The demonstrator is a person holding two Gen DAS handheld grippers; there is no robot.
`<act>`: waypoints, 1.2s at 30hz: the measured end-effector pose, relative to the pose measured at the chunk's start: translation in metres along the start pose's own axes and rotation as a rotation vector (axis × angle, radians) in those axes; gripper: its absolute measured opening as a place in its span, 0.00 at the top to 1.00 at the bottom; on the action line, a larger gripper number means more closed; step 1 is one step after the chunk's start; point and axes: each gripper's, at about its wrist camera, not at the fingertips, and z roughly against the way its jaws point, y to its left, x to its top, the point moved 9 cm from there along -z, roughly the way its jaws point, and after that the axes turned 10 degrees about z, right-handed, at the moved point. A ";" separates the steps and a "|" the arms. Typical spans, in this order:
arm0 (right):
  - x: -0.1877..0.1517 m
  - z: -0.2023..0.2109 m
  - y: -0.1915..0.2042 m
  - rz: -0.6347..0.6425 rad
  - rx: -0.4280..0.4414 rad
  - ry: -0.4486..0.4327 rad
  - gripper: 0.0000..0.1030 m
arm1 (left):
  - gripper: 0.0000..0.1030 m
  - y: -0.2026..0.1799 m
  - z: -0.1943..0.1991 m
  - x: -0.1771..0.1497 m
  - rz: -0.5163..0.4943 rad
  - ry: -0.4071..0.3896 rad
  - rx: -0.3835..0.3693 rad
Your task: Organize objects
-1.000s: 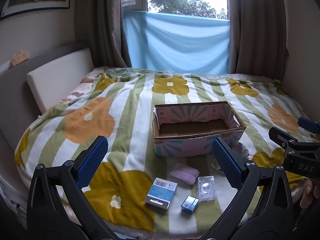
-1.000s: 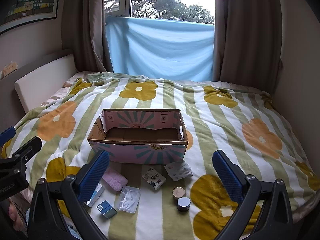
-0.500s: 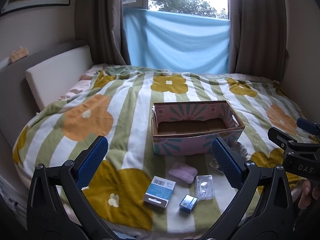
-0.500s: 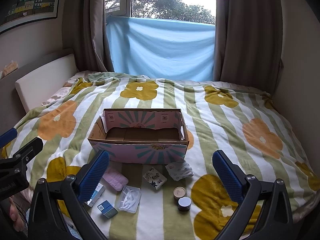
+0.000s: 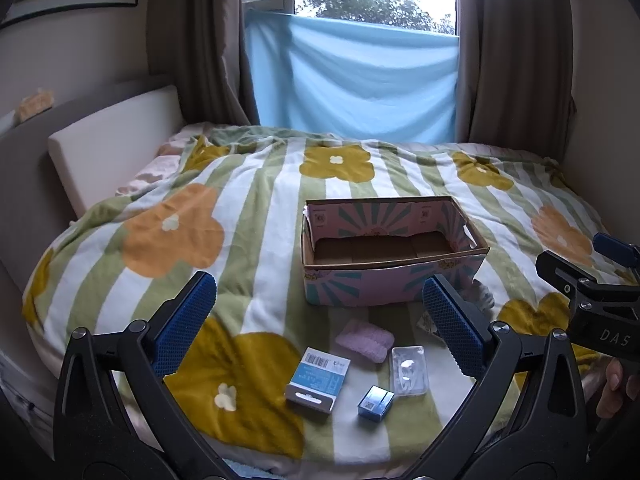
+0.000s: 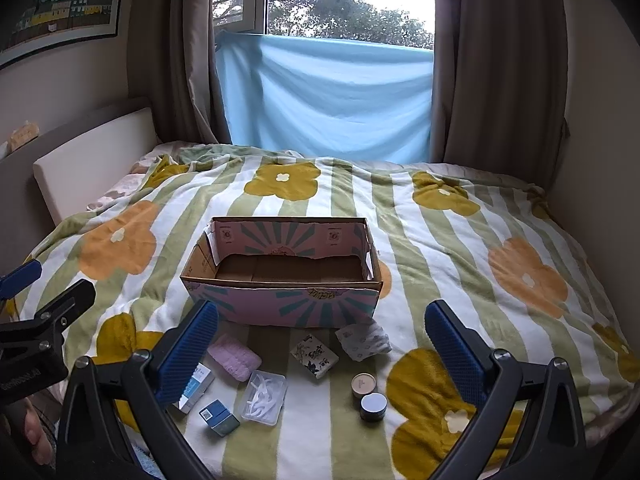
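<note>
An open, empty pink cardboard box [image 5: 394, 292] [image 6: 280, 304] sits on the flowered blanket. In front of it lie a pink pouch [image 5: 365, 338] [image 6: 234, 356], a light blue carton [image 5: 318, 380] [image 6: 194, 388], a small dark blue box [image 5: 375, 402] [image 6: 219, 417], a clear plastic case [image 5: 409, 370] [image 6: 264, 397], a patterned square packet [image 6: 314, 355], a white wrapper [image 6: 363, 339] and two small round tins [image 6: 370, 396]. My left gripper [image 5: 320, 324] and right gripper [image 6: 322, 350] hover wide open above these items, both empty.
The bed's blanket [image 5: 172, 240] ends at the near edge just below the small items. A padded headboard [image 5: 108, 140] stands at the left. Curtains and a blue cloth [image 6: 324, 96] hang at the window behind. The right gripper also shows at the right edge of the left wrist view [image 5: 600, 300].
Both views have shifted slightly; the box and items sit a little lower and closer. Nothing has been taken hold of.
</note>
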 end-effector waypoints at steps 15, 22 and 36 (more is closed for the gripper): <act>0.000 0.001 -0.001 -0.019 -0.012 0.002 0.01 | 0.00 -0.002 0.000 0.000 -0.002 0.004 -0.016; 0.000 0.001 -0.003 -0.019 -0.021 0.007 0.01 | 0.00 0.000 -0.001 -0.001 0.003 0.008 -0.019; -0.002 -0.001 -0.012 -0.028 -0.052 0.022 0.01 | 0.00 0.024 -0.007 0.011 0.018 0.018 -0.014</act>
